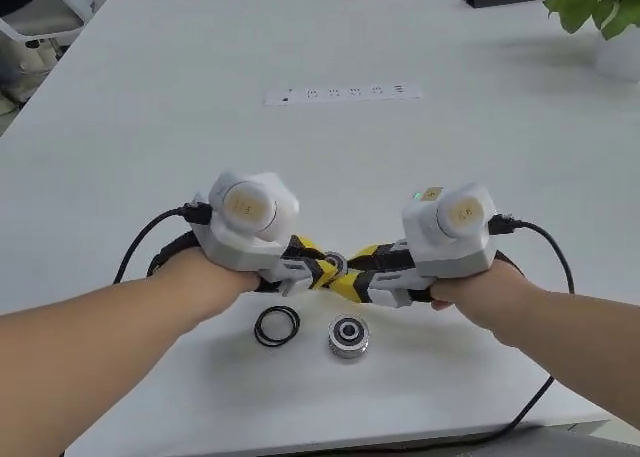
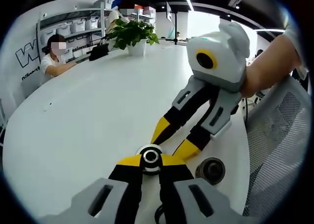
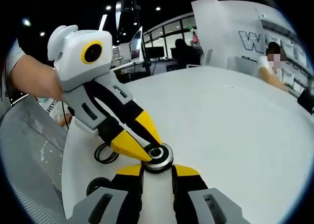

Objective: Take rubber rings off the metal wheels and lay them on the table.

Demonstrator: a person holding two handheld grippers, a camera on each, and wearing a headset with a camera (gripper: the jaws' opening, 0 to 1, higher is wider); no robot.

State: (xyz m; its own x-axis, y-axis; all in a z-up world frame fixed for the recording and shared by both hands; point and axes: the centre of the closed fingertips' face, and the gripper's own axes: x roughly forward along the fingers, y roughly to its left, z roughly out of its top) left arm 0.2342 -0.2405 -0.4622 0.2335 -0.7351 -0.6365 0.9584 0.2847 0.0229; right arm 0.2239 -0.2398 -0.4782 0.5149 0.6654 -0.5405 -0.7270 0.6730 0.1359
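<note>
A small metal wheel [image 1: 333, 265] with a black rubber ring around it hangs above the table between both grippers. My left gripper [image 2: 150, 159] is shut on the metal wheel [image 2: 150, 158], a yellow tip on each side. From the opposite side my right gripper [image 3: 158, 169] meets it, and its tips press against the ringed rim of the wheel [image 3: 159, 157]. Loose black rubber rings [image 1: 277, 325] lie on the table just below the left gripper [image 1: 318, 269]. A second metal wheel [image 1: 348, 335] sits to their right, under the right gripper [image 1: 350, 272].
The white table [image 1: 320, 157] has a socket strip [image 1: 343, 94] set into its middle. A potted plant [image 1: 600, 7] stands at the far right corner. Black cables trail from both grippers toward the near edge. A person [image 2: 51, 57] sits at the far side.
</note>
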